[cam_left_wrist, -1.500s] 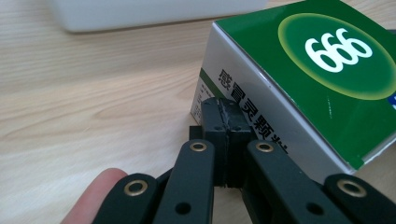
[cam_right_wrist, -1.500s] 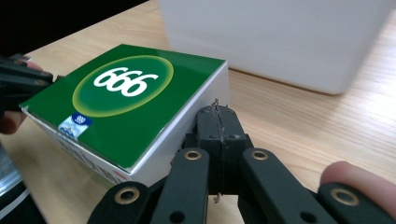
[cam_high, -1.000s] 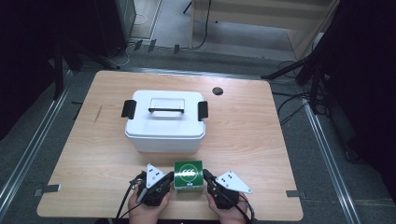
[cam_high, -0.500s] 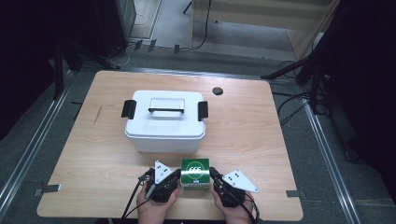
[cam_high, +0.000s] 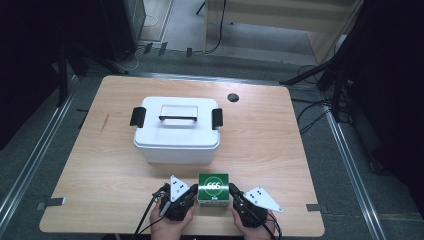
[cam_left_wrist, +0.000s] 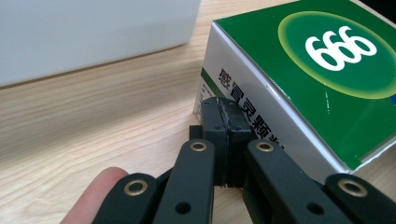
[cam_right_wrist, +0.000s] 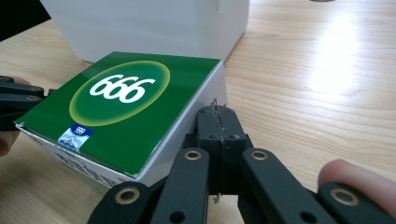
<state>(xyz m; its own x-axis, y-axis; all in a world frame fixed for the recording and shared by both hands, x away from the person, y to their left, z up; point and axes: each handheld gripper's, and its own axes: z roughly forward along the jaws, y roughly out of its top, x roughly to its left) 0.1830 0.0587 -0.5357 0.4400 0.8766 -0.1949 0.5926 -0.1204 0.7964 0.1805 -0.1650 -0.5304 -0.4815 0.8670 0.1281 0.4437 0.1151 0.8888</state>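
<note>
Since a second ago the green box (cam_high: 213, 189) slid toward you. Both your left gripper (cam_high: 191, 192) and right gripper (cam_high: 233, 192), jaws closed empty, flank it. It's probably light, crushable card; press its side walls gently.

Lab recording bay, lone wooden table (cam_high: 280, 150), black curtains (cam_high: 30, 45), floor cables (cam_high: 310, 107)

— Where does the box (cam_high: 213, 188) sit?

— On the table (cam_high: 300, 165), near my edge, between my left gripper (cam_high: 191, 190) and my right gripper (cam_high: 232, 190) — each tip just beside one of its sides.

— And behind it?

— The lidded bin (cam_high: 176, 131), farther from me, a little to the left; the table's round hole (cam_high: 232, 97) lies beyond, to the right.
</note>
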